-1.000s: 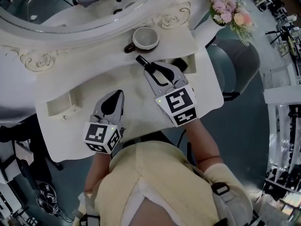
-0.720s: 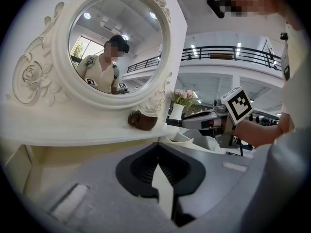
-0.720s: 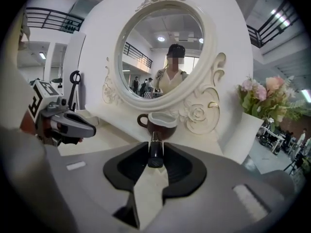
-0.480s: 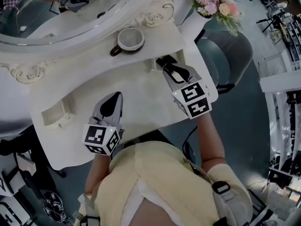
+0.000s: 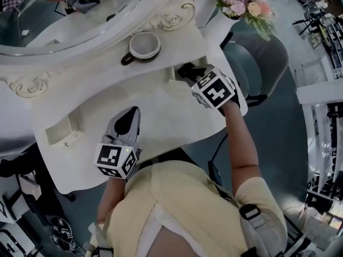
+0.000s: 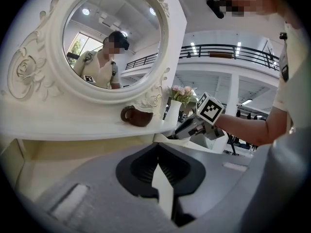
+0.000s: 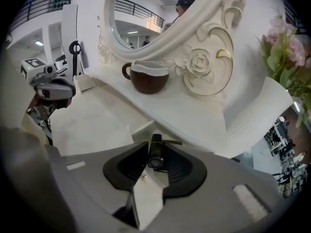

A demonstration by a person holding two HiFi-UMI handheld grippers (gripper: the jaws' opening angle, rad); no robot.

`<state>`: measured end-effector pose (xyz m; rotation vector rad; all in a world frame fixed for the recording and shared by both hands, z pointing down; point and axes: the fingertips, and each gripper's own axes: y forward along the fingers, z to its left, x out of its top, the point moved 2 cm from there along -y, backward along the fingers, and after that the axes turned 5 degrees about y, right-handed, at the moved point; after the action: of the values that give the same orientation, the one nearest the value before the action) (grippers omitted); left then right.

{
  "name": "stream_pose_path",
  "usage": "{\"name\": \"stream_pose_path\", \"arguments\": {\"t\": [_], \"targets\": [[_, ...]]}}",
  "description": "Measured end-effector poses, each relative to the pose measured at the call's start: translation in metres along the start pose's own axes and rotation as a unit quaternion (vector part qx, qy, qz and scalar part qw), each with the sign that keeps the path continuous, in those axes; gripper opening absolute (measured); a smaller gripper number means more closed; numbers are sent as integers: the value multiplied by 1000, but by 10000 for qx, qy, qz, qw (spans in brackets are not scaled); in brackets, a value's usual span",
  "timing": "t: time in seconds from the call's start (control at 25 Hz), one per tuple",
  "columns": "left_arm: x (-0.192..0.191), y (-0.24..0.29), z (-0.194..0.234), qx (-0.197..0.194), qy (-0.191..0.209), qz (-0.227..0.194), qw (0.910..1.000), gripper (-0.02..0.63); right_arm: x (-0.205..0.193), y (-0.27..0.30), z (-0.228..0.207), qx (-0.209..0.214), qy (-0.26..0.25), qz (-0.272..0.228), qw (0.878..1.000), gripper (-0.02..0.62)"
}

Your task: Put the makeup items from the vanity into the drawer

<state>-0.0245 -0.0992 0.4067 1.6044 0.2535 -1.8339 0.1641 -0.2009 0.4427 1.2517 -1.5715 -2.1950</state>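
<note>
The right gripper [image 5: 188, 71] pinches a slim black makeup tube [image 7: 155, 152] – the tube sits crosswise to the pads, its far end poking out beyond the jaw tips. Just below and ahead of those tips lies the open drawer [image 5: 174, 75] at the vanity's right end.

A second ago this gripper lay flatter over the middle of the vanity top [image 5: 134, 100], with the tube aimed at the cup. Now it has swung out to the right and tipped steeply downward over the drawer.

The left gripper [image 5: 130, 114] has its jaws pressed together on nothing, well to the left of the right one, low over the tabletop.

Beyond the right gripper's tips – on the raised shelf – stands a brown cup [image 5: 143, 46], with the carved oval mirror [image 5: 64, 15] behind it. To its right is a vase of pink flowers [image 5: 241, 1].
</note>
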Motion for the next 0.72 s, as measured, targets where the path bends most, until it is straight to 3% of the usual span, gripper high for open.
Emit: {"name": "stream_pose_path", "arguments": {"t": [0.32, 0.72], "targets": [[-2, 5, -2, 100, -36, 47, 9999, -2, 10, 14, 2, 392, -272, 379, 9981, 109], [-3, 13, 5, 328, -125, 78, 9994, -2, 12, 23, -6, 457, -1, 169, 9988, 112]]}}
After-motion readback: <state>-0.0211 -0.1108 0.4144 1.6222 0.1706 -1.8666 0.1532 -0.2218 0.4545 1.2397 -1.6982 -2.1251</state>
